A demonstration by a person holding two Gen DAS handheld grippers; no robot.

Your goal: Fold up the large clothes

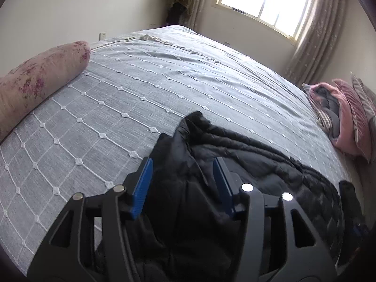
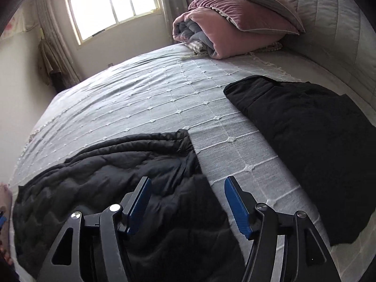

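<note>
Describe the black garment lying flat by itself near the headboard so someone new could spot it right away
On the grey quilted bedspread, look below the rolled pink blanket, toward the padded headboard side. The flat black fuzzy garment lies there, smooth and matte, unlike the crumpled, shiny black puffer jacket under the claws.

Jacket black, quilted. Bedspread grey, white grid. Bolster cream, purple florals. Quilt pink. Pads blue.
</note>
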